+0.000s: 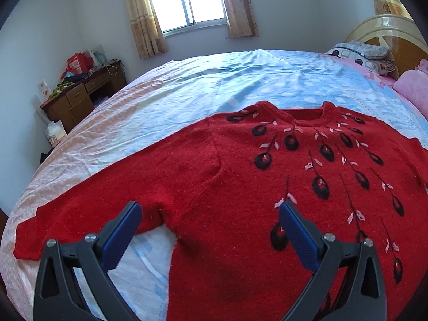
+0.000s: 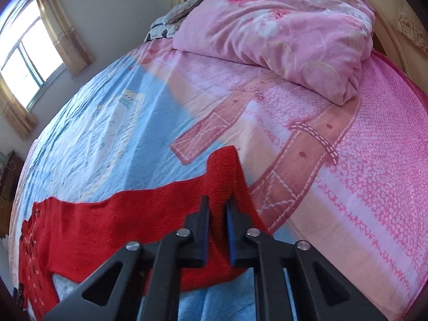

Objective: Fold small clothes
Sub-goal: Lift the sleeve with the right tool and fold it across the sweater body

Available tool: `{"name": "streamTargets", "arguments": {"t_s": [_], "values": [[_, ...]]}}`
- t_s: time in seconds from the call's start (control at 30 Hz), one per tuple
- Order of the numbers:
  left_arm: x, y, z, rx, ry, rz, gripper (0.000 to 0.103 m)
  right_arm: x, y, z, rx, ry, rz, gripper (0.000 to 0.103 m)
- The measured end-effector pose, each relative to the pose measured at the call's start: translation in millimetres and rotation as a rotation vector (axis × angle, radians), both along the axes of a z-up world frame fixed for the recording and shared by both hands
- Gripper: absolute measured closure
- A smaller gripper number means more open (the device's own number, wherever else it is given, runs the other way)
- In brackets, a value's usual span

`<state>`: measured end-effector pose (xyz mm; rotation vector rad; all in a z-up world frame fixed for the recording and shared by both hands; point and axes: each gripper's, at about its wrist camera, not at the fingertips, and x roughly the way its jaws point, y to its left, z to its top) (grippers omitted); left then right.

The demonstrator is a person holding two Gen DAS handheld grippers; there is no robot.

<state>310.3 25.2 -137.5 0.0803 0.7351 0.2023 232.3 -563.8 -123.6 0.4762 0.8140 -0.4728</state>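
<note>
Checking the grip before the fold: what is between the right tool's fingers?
The red sweater's sleeve: in the right wrist view the right tool is shut on a raised fold of it, near the cuff.

The sweater (image 1: 267, 165) lies flat on the bed (image 1: 187, 80), collar toward the window (image 1: 184, 0). A quilt (image 2: 289, 26) sits by the headboard (image 1: 385, 32).

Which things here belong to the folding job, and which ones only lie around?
For the job:
- red knitted sweater with black embroidery
- right gripper, shut on its sleeve
- left gripper, open

Lying about:
- pink floral quilt
- brown wooden desk
- patterned pillow
</note>
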Motion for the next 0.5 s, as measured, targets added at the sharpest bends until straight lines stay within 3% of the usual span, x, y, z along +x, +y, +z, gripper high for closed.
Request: {"name": "streamTargets", "arguments": {"t_s": [0.23,0.5], "values": [[-9.4,10.9,7.1,-0.052,-0.024,0.003,0.000,4.5,29.4,37.5,-0.078,-0.038,0.053,0.097],[-12.9,20.5,7.5,-0.072,-0.039,0.008,0.000,20.3,97.6,83.9,-0.168,-0.102,0.183,0.098]]}}
